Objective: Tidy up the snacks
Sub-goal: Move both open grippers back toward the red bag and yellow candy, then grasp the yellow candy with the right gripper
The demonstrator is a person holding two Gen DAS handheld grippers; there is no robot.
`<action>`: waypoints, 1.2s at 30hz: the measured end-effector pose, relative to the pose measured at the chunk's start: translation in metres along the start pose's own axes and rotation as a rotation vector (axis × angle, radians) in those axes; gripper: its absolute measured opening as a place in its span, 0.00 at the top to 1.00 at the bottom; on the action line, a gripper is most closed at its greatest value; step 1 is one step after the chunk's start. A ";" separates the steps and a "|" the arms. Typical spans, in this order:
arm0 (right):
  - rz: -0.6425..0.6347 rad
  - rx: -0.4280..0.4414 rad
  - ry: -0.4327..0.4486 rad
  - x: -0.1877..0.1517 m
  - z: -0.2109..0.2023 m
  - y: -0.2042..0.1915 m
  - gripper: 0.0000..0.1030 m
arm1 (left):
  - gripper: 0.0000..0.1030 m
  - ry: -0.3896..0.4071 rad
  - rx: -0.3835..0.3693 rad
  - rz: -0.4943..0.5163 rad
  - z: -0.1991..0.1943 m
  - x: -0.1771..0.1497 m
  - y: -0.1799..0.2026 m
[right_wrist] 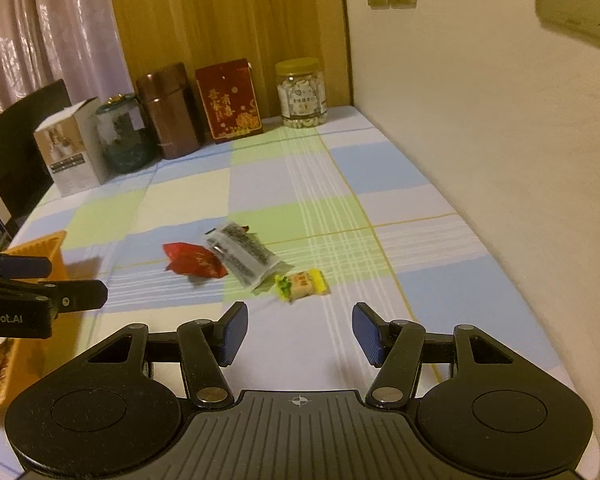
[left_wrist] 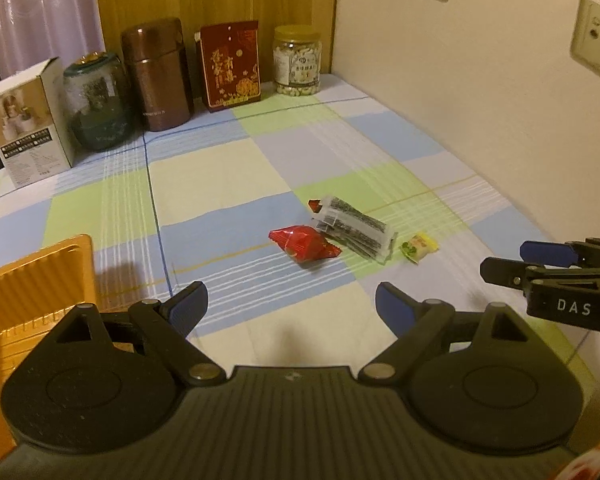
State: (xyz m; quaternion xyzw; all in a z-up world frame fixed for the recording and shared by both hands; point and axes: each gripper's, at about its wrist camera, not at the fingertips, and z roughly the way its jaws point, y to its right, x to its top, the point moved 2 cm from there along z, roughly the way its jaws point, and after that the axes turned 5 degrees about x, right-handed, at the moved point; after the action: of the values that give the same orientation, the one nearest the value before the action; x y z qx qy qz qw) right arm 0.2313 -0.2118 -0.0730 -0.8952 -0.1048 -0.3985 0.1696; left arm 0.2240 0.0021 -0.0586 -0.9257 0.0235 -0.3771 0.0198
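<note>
Three snack packets [right_wrist: 244,264] lie just ahead of the open, empty right claw [right_wrist: 300,332].

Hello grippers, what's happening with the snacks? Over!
Left gripper open, empty. Right gripper open, empty. Three snacks loose on cloth; orange tray waiting left. Path clear.

Bare counter [left_wrist: 220,184] lies open from the snack cluster [left_wrist: 332,236] toward twelve o'clock; containers [left_wrist: 160,76] block the far edge, an orange tray [left_wrist: 40,280] crowds nine o'clock.
</note>
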 end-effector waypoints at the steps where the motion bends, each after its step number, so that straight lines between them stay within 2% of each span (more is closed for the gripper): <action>1: -0.005 0.001 -0.001 0.001 0.006 0.001 0.43 | 0.13 -0.003 0.001 0.000 0.005 0.001 0.000; 15: -0.129 0.027 -0.034 0.002 0.084 0.006 0.43 | 0.13 -0.035 -0.001 0.005 0.058 0.012 -0.002; 25: -0.178 0.010 -0.049 0.001 0.118 0.011 0.43 | 0.13 -0.051 -0.024 0.006 0.079 0.013 0.001; 29: -0.190 0.011 -0.027 0.000 0.118 0.010 0.57 | 0.13 -0.058 -0.029 0.012 0.084 0.012 0.002; 32: -0.182 0.004 -0.023 -0.001 0.116 0.010 0.60 | 0.13 -0.060 -0.032 0.007 0.087 0.011 0.002; 33: -0.176 -0.001 -0.019 -0.001 0.115 0.010 0.66 | 0.13 -0.060 -0.034 0.006 0.088 0.011 0.002; 34: -0.173 -0.002 -0.014 0.000 0.114 0.010 0.68 | 0.13 -0.059 -0.036 0.007 0.088 0.011 0.003; 35: -0.171 0.009 -0.010 0.000 0.112 0.010 0.76 | 0.13 -0.058 -0.036 0.009 0.089 0.012 0.003; 36: -0.174 0.009 -0.015 0.001 0.111 0.009 0.77 | 0.13 -0.057 -0.036 0.010 0.090 0.012 0.003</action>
State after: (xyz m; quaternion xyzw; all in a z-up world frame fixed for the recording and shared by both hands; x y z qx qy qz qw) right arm 0.3102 -0.1768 -0.1440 -0.8849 -0.1854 -0.4046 0.1374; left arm 0.2954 -0.0001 -0.1148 -0.9361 0.0343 -0.3501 0.0057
